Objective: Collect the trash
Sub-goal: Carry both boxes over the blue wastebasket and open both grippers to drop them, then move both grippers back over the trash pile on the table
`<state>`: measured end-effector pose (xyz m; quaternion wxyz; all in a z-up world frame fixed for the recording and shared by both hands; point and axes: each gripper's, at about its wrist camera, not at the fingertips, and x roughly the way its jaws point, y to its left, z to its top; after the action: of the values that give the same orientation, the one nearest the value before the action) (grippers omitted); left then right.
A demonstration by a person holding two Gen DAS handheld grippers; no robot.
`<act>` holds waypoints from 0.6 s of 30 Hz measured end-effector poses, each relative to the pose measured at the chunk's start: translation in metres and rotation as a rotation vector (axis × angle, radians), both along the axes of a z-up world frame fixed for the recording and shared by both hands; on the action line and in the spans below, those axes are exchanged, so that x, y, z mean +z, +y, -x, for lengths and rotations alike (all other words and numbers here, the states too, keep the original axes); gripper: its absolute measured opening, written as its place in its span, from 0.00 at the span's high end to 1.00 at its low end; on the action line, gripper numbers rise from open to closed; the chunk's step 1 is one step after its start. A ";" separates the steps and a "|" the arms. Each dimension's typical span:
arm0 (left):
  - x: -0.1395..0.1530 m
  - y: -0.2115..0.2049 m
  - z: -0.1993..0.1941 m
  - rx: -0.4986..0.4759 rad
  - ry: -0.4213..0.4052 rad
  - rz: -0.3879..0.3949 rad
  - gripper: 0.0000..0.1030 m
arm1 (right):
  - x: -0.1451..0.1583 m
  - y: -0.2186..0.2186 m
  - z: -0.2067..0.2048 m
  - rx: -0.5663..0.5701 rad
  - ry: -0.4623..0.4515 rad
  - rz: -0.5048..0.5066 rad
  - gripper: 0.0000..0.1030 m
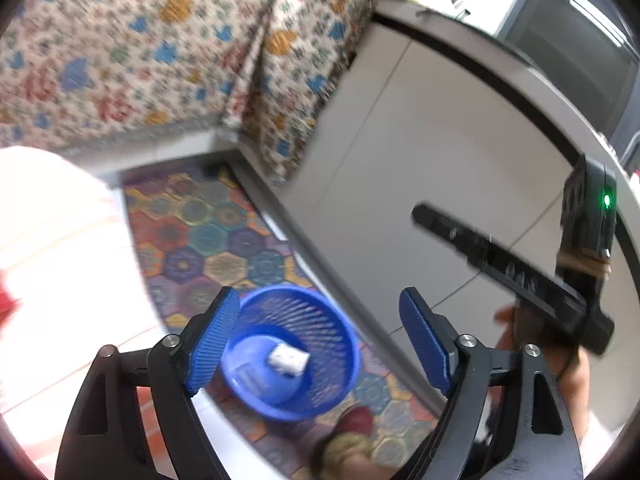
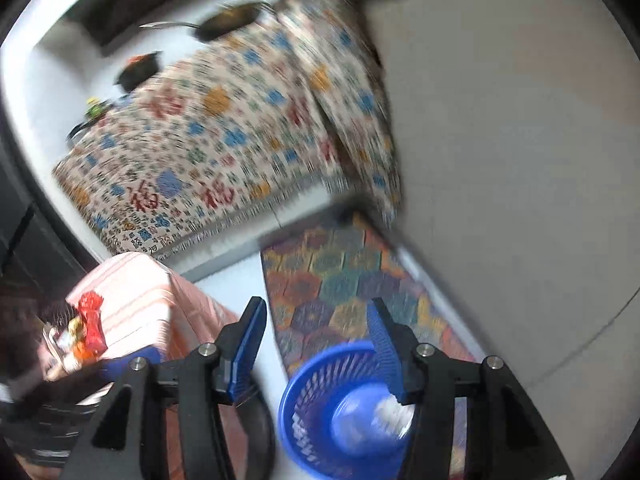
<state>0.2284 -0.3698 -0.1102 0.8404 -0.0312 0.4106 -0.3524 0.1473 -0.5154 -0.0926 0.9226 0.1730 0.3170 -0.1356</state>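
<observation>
1. Left wrist view: the left gripper (image 1: 316, 332) has its blue pads spread wide with nothing between them, so it's released. Looking down between the fingers you see the blue basket (image 1: 294, 346) sitting on the hexagon rug (image 1: 208, 236), near the bottom middle of the picture. A small white crumpled bit of trash (image 1: 289, 358) lies inside the basket on its floor.

2. Same view, right side: the right gripper (image 1: 512, 264) shows as a dark bar with a green light on its body, held in a hand (image 1: 560, 356). Can't read its jaws from this angle.

3. Same view, farther back: a patterned cloth (image 1: 140, 48) hangs over furniture at the far left, and pale cabinet doors (image 1: 420, 152) run along the right.

4. Right wrist view (pretty blurry): the right gripper (image 2: 316, 344) is partly spread, pads apart, nothing gripped. The basket (image 2: 344, 412) sits low and right of centre, with the right pad in front of its rim. Something white (image 2: 394, 410) is in it, too smeared to identify.

5. Same view, left: a pink striped box (image 2: 148, 300) with a red wrapper (image 2: 91, 320) lying at its near-left edge. The cloth (image 2: 224, 132) fills the far middle.
</observation>
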 end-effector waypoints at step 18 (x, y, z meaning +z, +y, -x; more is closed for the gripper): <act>-0.071 0.332 0.051 0.502 0.018 -0.366 0.12 | -0.002 0.296 -0.006 0.556 -0.024 0.215 0.42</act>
<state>0.1772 -0.0374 -0.1814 0.8891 0.0172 0.4542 -0.0537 0.1536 -0.2195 -0.0949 0.9411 -0.0175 0.3250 0.0916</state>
